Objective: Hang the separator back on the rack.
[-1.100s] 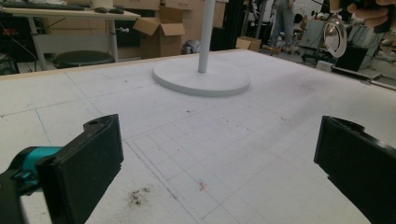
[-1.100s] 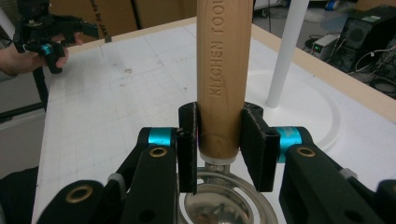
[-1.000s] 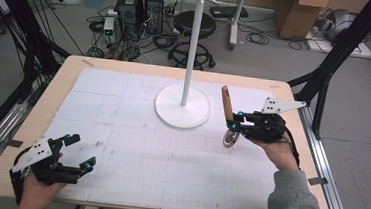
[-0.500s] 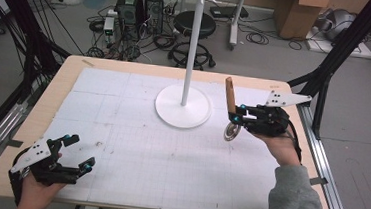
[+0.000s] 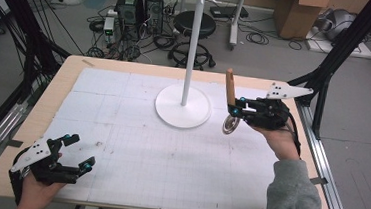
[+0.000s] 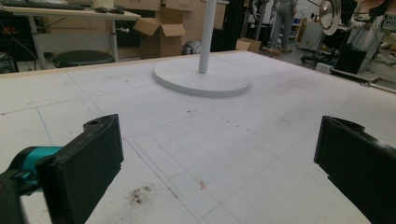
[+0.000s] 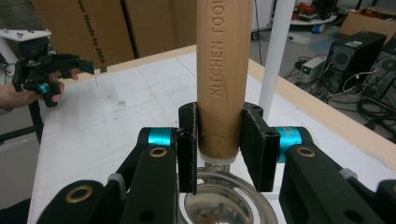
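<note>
On the worktop (image 5: 120,144) stands a white stand (image 5: 183,107). Right claw (image 5: 234,111) pinches a wooden-handled strainer (image 5: 231,90) upright, just beside the stand's base, above the surface. Left claw (image 5: 77,151) spread, near corner, holding nothing.

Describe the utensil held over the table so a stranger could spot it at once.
Start at the white stand on the table. Just to its right in the high view, the right claw grips a utensil upright. Its wooden handle reads KITCHEN, and a shiny metal head hangs below.

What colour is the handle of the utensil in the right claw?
Light brown wood handle, stamped lettering; clearest in the right gripper view.
</note>
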Demonstrator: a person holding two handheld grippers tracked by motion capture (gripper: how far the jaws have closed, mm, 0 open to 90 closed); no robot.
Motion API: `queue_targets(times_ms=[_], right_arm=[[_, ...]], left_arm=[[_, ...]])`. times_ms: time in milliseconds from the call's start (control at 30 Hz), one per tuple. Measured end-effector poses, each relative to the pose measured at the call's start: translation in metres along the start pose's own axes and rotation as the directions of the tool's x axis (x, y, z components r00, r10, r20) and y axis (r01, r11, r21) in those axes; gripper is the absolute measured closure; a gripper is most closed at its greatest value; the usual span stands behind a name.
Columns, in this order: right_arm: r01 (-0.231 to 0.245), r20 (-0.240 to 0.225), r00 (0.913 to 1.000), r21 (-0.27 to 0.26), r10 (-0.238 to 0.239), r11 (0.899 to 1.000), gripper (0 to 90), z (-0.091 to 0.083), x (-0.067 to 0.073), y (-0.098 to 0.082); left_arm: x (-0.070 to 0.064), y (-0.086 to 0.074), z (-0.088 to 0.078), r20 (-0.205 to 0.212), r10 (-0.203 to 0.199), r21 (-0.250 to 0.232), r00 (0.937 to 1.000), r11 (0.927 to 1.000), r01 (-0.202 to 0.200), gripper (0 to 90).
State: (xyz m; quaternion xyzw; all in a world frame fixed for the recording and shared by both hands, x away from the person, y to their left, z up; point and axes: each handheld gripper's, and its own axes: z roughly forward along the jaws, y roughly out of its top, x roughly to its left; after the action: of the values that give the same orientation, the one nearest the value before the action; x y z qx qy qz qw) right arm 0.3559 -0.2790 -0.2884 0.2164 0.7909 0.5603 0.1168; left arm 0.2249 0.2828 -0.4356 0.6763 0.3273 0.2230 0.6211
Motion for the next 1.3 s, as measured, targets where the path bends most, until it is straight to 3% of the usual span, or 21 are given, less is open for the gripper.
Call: queue_targets(times_ms=[300,1300], right_arm=[[-0.009,0.000,1.0000,-0.020,0.009,1.000,69.4,0.005,-0.005,0.005],[-0.023,0.013,0.9996,-0.013,0.023,1.000,69.4,0.006,-0.024,0.031]], left_arm=[[0.002,-0.001,0.000,0.001,-0.007,0.001,1.0000,1.0000,0.007,1.7],[0.004,-0.002,0.002,0.017,-0.031,-0.012,0.9994,0.9994,0.031,1.7]])
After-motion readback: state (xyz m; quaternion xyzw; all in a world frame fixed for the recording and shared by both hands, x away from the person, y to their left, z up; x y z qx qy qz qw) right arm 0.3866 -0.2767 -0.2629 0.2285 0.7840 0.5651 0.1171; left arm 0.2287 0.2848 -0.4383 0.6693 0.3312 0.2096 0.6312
